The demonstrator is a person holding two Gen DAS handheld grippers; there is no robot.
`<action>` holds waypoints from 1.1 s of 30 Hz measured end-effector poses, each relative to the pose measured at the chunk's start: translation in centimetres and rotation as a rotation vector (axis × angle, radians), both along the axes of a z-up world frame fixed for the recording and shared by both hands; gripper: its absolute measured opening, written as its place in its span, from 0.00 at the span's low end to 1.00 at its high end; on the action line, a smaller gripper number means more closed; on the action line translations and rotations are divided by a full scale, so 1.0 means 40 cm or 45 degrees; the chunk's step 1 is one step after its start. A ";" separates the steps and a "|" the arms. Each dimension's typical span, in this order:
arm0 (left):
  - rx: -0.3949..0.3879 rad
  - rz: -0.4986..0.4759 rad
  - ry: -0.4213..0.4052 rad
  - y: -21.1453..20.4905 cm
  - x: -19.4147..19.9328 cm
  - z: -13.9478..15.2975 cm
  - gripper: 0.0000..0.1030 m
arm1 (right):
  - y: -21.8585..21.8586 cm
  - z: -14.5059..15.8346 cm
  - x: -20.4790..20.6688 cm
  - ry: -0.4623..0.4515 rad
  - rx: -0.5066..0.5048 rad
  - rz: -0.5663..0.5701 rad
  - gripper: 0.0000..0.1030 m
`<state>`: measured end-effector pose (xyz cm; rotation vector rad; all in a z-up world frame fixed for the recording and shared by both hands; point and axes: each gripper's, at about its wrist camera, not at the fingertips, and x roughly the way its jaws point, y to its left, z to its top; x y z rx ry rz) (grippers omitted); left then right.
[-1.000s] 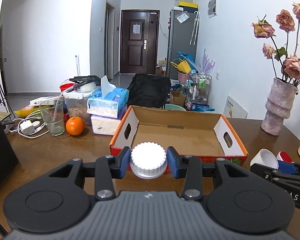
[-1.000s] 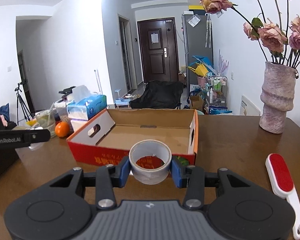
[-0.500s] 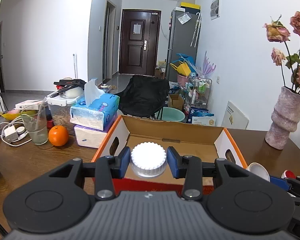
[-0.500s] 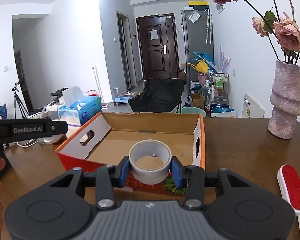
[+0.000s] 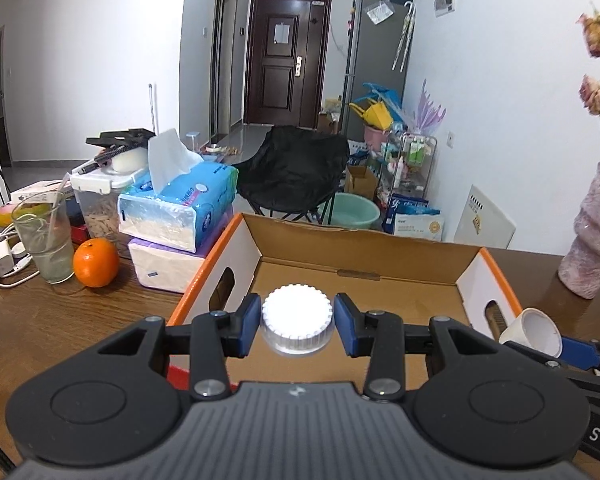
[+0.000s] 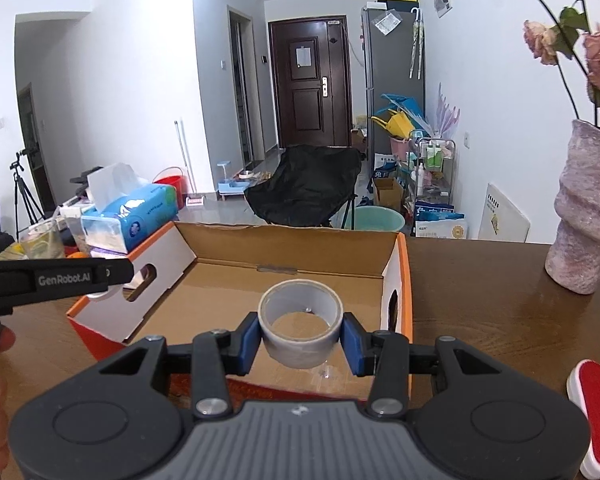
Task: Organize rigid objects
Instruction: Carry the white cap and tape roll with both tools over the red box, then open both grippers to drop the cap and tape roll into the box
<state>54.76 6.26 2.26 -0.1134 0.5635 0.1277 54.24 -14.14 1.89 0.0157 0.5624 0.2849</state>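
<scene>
Cardboard is your landmark: the open cardboard box (image 5: 364,256) sits straight ahead of both grippers. Your left gripper (image 5: 297,322) is clamped on the white ribbed cap (image 5: 297,316), which hangs above the box floor toward its near left corner. Your right gripper (image 6: 300,336) is clamped on the roll of tape (image 6: 300,322), ring axis near upright, above the box floor by its right wall. Both loads look inside the near rim, so the coming move is likely downward rather than forward. Neither seems clearly nearer the floor.
</scene>
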 end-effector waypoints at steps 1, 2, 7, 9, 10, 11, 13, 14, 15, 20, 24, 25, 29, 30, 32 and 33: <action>0.004 0.001 0.006 0.001 0.010 -0.004 0.40 | 0.002 -0.003 0.010 0.004 -0.005 0.001 0.41; 0.008 0.003 0.013 0.002 0.021 -0.009 0.40 | 0.004 -0.005 0.021 0.009 -0.009 0.003 0.41; 0.020 0.011 0.040 0.013 0.065 -0.033 0.40 | 0.012 -0.024 0.062 0.036 -0.027 0.005 0.41; 0.023 0.016 0.049 0.020 0.082 -0.042 0.40 | 0.017 -0.033 0.081 0.042 -0.033 0.005 0.41; 0.027 0.020 0.054 0.022 0.088 -0.046 0.40 | 0.019 -0.038 0.089 0.044 -0.034 0.005 0.41; 0.030 0.020 0.059 0.025 0.096 -0.051 0.40 | 0.024 -0.041 0.097 0.045 -0.035 0.005 0.41; 0.036 0.018 0.060 0.029 0.109 -0.060 0.40 | 0.031 -0.050 0.111 0.047 -0.037 0.005 0.41; 0.043 0.021 0.064 0.029 0.114 -0.064 0.40 | 0.035 -0.055 0.117 0.049 -0.038 0.007 0.41; 0.049 0.024 0.071 0.031 0.119 -0.068 0.40 | 0.039 -0.059 0.120 0.051 -0.042 0.010 0.41; 0.065 0.033 0.098 0.036 0.137 -0.090 0.40 | 0.061 -0.080 0.136 0.062 -0.061 0.026 0.41; 0.078 0.025 0.105 0.033 0.141 -0.098 0.40 | 0.068 -0.094 0.144 0.080 -0.079 0.026 0.41; 0.081 0.024 0.104 0.032 0.141 -0.098 0.40 | 0.069 -0.096 0.147 0.084 -0.078 0.023 0.41; 0.085 0.023 0.104 0.030 0.142 -0.100 0.40 | 0.067 -0.103 0.153 0.095 -0.077 0.022 0.41; 0.088 0.023 0.106 0.030 0.142 -0.101 0.40 | 0.067 -0.105 0.153 0.098 -0.078 0.023 0.41; 0.093 0.017 0.109 0.027 0.144 -0.103 0.40 | 0.068 -0.108 0.153 0.102 -0.082 0.027 0.41; 0.095 0.015 0.113 0.026 0.144 -0.104 0.40 | 0.069 -0.107 0.156 0.103 -0.082 0.027 0.41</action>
